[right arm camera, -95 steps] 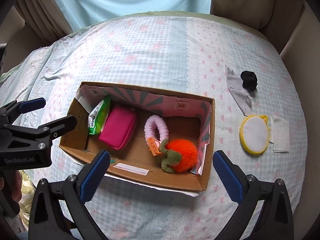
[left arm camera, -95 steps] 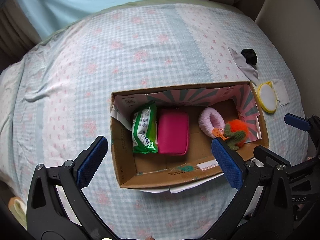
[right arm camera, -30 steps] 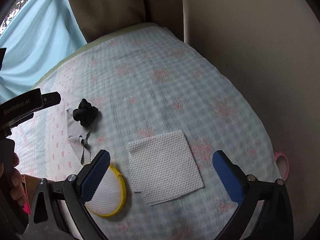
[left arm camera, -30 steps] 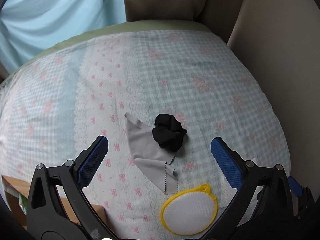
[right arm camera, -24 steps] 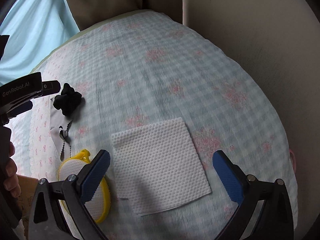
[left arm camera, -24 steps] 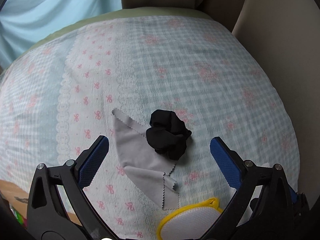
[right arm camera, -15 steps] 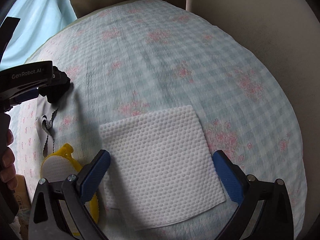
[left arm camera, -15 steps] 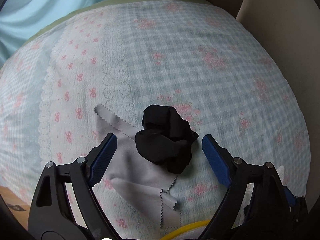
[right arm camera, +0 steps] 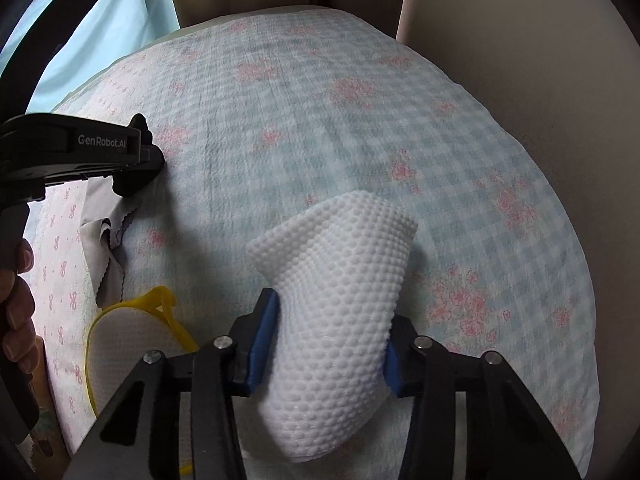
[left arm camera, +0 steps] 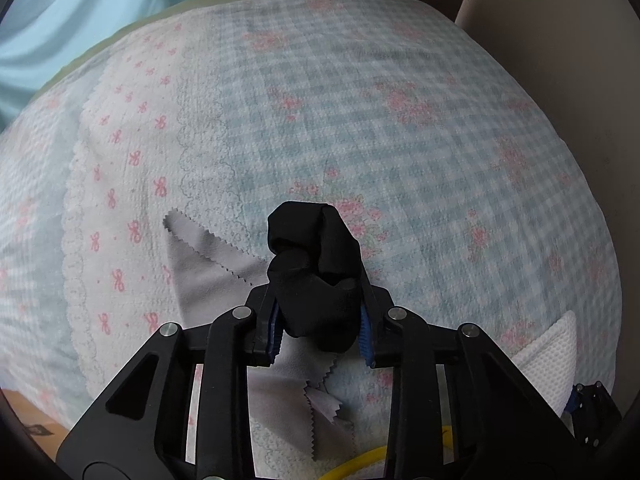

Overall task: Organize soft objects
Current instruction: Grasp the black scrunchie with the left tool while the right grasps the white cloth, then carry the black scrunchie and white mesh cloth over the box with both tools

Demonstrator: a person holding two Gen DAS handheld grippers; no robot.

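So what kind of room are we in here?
Probably a bedroom: the things lie on a soft checked floral bedspread, with a light blue curtain behind and a padded beige headboard alongside.

Both tools are showing the same build: the left gripper [left arm camera: 320, 330] and the right gripper [right arm camera: 324, 344] are made of matte black plastic linkage arms, jointed with round silver screws, and are carrying ribbed blue pads [right arm camera: 262, 342] on their inner faces. From the right wrist view, white "GenRobot.AI" lettering is running along the left tool's side, and bare-skinned fingers [right arm camera: 16, 312] are wrapping its black handle.
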